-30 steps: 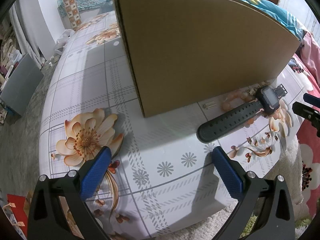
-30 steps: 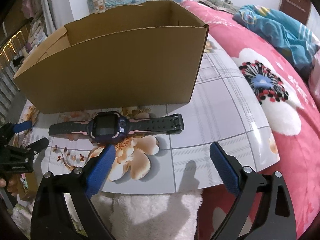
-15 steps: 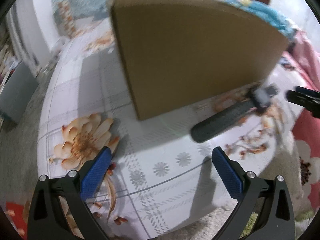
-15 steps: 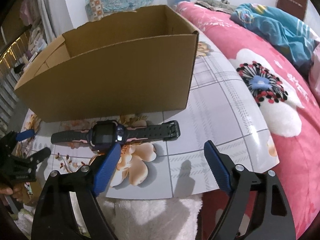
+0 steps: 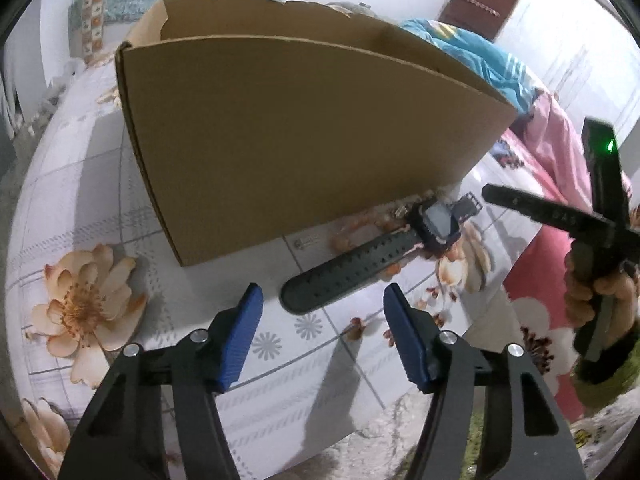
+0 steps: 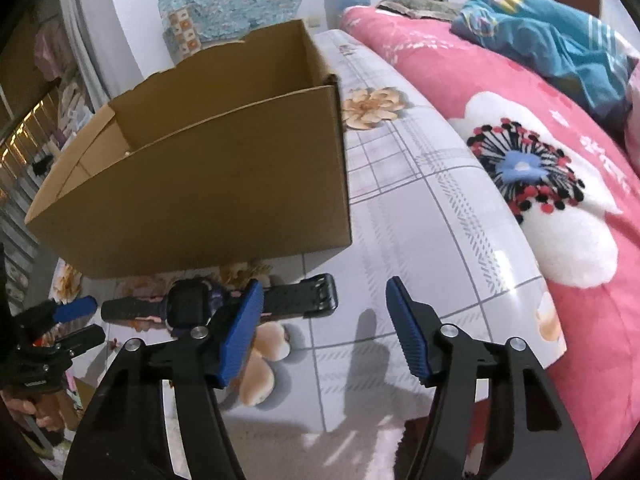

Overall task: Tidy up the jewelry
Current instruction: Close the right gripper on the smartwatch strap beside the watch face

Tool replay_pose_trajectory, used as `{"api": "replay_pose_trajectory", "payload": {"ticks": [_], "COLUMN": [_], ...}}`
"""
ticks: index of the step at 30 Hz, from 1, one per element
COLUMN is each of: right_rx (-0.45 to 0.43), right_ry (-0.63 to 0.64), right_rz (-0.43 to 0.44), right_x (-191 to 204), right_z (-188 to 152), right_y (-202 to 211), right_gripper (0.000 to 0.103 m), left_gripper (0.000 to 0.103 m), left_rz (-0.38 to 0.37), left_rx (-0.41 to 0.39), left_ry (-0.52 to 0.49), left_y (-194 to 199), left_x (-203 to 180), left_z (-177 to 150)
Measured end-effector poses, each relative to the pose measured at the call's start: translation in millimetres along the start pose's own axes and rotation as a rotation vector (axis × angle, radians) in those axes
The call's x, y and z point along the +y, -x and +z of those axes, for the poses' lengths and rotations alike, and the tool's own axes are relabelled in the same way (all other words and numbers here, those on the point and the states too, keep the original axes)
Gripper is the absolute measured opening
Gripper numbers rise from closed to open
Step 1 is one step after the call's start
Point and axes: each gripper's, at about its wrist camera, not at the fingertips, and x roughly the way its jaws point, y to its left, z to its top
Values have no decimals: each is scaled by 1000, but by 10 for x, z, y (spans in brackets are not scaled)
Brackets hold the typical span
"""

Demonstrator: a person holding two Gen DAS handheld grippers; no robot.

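Left tool [image 5: 323, 334] and right tool [image 6: 324, 328] both gape wide, empty; smartwatch [image 5: 384, 252] judged light, straps floppy, best gripped across its rigid case.

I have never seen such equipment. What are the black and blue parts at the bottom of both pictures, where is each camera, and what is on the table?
They are handheld tools, not a robot: a person holds one two-finger gripper in each hand. A camera sits on each and looks forward along its blue fingers. One picture comes from the left gripper, the other from the right gripper. Both are open and hold nothing. On the flowered table stands an open cardboard box. In front of it a dark wristwatch lies flat. In the left view, the person's right hand appears at the right edge.
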Motion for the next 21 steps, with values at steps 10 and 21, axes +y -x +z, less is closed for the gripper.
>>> {"api": "replay_pose_trajectory", "payload": {"ticks": [10, 21], "right_rx": [36, 53], "right_ry": [-53, -51], "right_rz": [70, 108], "right_x": [-93, -3], "right_z": [18, -13], "right_y": [-158, -181], "right_gripper": [45, 37], "left_gripper": [60, 59], "left_rz": [-7, 10], "left_rx": [7, 9], "left_ry": [4, -14], "left_y": [-38, -87], "left_x": [-77, -138], "left_z": [37, 60]}}
